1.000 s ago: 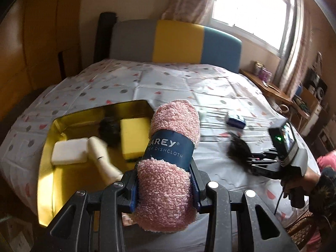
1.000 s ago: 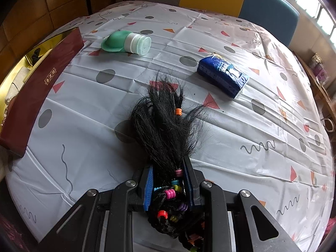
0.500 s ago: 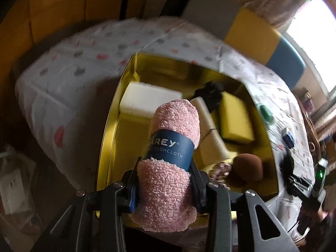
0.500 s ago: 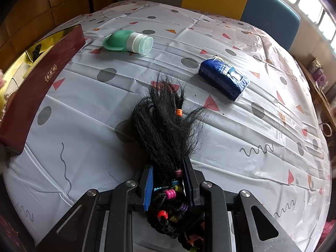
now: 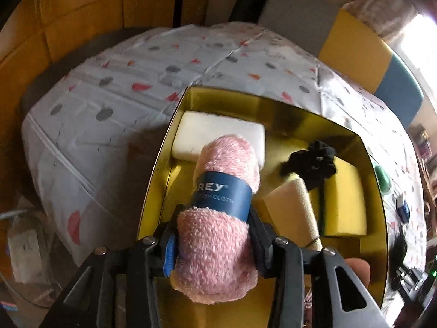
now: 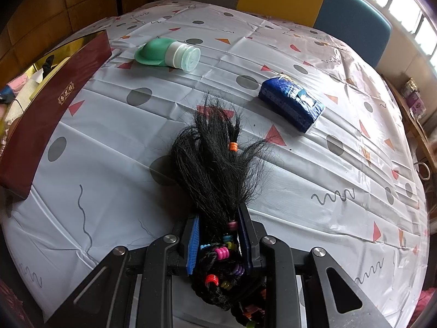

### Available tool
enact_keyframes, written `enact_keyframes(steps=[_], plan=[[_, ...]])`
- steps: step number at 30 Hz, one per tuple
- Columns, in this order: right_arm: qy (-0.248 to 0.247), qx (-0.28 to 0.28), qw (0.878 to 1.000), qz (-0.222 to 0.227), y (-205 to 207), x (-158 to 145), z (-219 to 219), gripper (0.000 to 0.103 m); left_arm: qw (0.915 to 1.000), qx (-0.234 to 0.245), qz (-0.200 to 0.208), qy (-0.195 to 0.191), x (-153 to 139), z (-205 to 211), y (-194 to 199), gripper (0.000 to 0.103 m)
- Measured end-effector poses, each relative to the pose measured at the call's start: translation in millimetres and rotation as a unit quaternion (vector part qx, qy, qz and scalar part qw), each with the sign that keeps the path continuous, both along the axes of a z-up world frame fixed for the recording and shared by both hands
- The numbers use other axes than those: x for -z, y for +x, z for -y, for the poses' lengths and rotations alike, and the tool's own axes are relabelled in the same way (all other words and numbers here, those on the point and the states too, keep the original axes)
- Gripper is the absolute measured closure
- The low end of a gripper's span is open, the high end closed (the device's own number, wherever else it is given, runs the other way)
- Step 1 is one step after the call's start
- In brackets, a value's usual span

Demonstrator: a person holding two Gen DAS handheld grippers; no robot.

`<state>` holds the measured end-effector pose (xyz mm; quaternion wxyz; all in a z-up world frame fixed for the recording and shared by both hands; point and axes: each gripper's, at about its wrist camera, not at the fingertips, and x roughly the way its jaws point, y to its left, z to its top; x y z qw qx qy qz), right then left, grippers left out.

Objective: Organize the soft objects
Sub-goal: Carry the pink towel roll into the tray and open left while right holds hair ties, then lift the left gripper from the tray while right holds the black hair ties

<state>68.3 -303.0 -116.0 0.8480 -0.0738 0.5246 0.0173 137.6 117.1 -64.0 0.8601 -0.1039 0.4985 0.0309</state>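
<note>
Left hand-held gripper (image 5: 213,242) swung above gold box (image 5: 381,191), jaws loosening around pink dishcloth (image 5: 218,218).

Both grippers are matte black plastic. The left gripper (image 5: 213,243) has angular slotted arms, round silver screws and blue ribbed finger pads. The right gripper (image 6: 218,242) matches it: black arms, silver screws, blue pads.

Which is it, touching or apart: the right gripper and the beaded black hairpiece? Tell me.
Touching. The right wrist view shows the right gripper with both jaws closed on the beaded black hairpiece at its beaded end, no gap either side.
</note>
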Motion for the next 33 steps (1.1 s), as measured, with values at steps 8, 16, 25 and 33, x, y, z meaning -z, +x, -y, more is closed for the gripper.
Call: enact_keyframes(steps=[8,16,25,33], plan=[[-0.005,-0.002,1.0,0.001,-0.1,1.2,-1.2,0.076,0.9981,0.021,0.033,0.049,-15.5,13.2,-24.5,0.056],[-0.006,-0.003,1.0,0.002,-0.8,1.8,-1.0,0.076,0.9925,0.039,0.096,0.065,-47.5,23.2,-59.1,0.056],[-0.006,-0.002,1.0,0.001,-0.6,1.9,-0.4,0.079,0.9879,0.058,0.127,0.068,-63.2,38.2,-80.9,0.056],[-0.004,0.001,1.0,-0.002,0.0,2.1,0.6,0.079,0.9873,0.064,0.129,0.068,-63.4,41.6,-89.1,0.056]])
